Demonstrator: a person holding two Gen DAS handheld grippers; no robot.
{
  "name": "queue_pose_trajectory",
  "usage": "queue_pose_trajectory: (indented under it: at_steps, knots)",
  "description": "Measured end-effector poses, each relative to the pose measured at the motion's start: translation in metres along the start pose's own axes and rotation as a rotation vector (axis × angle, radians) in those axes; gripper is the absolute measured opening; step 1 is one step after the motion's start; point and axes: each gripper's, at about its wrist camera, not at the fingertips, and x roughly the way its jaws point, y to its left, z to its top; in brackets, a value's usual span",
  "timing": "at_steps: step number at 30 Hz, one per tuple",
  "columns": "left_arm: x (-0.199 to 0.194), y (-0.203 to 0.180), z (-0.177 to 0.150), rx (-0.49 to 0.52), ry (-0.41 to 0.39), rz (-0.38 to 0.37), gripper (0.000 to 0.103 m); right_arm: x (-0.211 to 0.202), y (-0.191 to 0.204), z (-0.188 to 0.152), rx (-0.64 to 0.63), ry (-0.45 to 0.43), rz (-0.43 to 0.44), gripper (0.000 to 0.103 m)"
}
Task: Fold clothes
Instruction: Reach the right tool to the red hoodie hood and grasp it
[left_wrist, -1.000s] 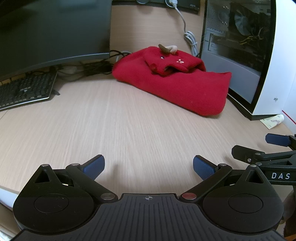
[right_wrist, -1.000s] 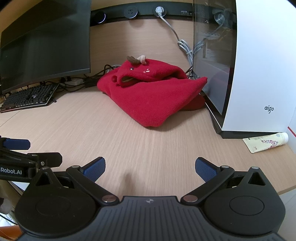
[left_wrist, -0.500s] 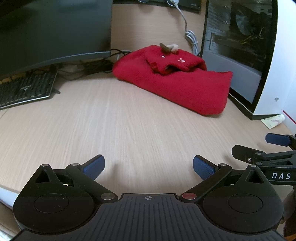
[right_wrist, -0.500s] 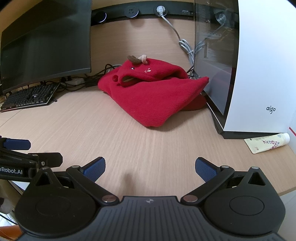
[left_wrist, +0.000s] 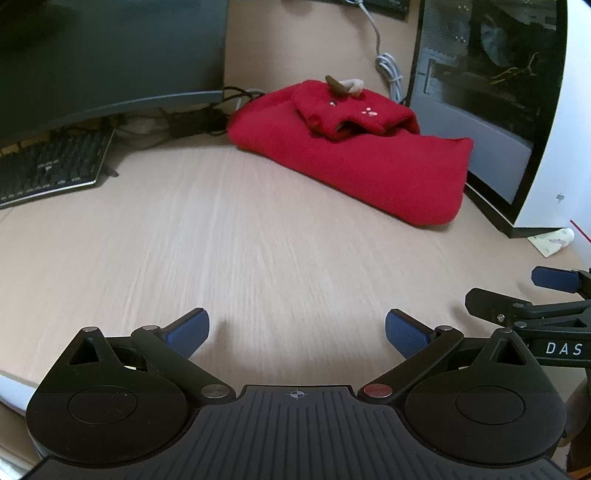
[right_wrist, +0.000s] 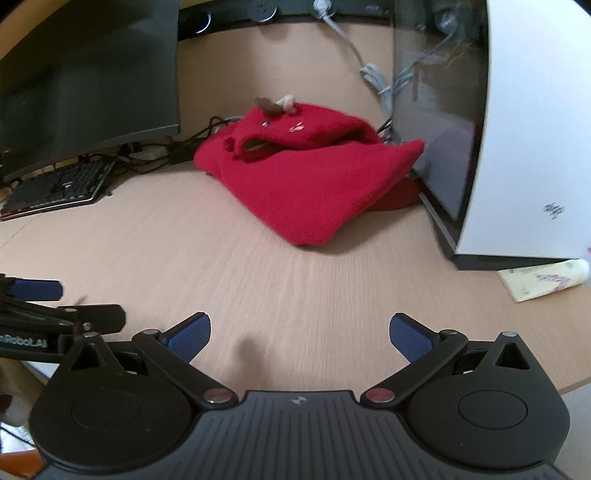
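Observation:
A red fleece garment (left_wrist: 354, 155) with small antlers on its hood lies bunched at the back of the wooden desk (left_wrist: 221, 240), against the PC case. It also shows in the right wrist view (right_wrist: 310, 177). My left gripper (left_wrist: 295, 332) is open and empty, low over the desk's near part, well short of the garment. My right gripper (right_wrist: 300, 336) is open and empty too, beside the left one. Each gripper shows at the edge of the other's view.
A white PC case (right_wrist: 517, 129) with a glass side stands right of the garment. A monitor (left_wrist: 103, 55) and a keyboard (left_wrist: 48, 166) are at the left. Cables (right_wrist: 369, 70) hang behind. A tube of cream (right_wrist: 543, 277) lies at the right edge.
Both grippers have moved forward a little toward the garment, which looks larger now. Both stay open. The garment has not moved.

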Motion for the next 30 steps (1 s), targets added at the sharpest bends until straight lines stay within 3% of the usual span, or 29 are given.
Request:
queue_pose_trajectory:
  at_steps: [6, 11, 14, 16, 18, 20, 25, 30]
  knots:
    - [0.006, 0.019, 0.011, -0.037, -0.004, -0.015, 0.103, 0.003, 0.009, 0.041, -0.047, -0.067, 0.09, 0.103]
    - [0.003, 0.054, 0.024, -0.132, -0.028, -0.045, 0.103, 0.047, 0.013, 0.125, -0.021, -0.168, 0.157, 0.103]
    - [0.001, 0.075, 0.025, -0.179, -0.016, -0.072, 0.103, 0.103, 0.013, 0.162, 0.037, -0.125, 0.232, 0.103]
    - [-0.003, 0.089, 0.023, -0.208, -0.016, -0.068, 0.103, 0.14, 0.012, 0.173, 0.1, -0.052, 0.283, 0.103]
    - [-0.008, 0.103, 0.02, -0.242, -0.023, -0.044, 0.103, 0.155, 0.011, 0.174, 0.215, 0.009, 0.365, 0.103]
    - [-0.011, 0.114, 0.016, -0.278, -0.027, -0.014, 0.103, 0.152, 0.016, 0.17, 0.258, 0.006, 0.432, 0.103]
    - [-0.01, 0.136, 0.008, -0.354, -0.007, 0.022, 0.103, 0.159, 0.032, 0.17, 0.19, -0.056, 0.388, 0.103]
    - [-0.014, 0.139, 0.002, -0.354, 0.012, 0.029, 0.103, 0.164, 0.038, 0.198, 0.106, -0.275, 0.356, 0.103]
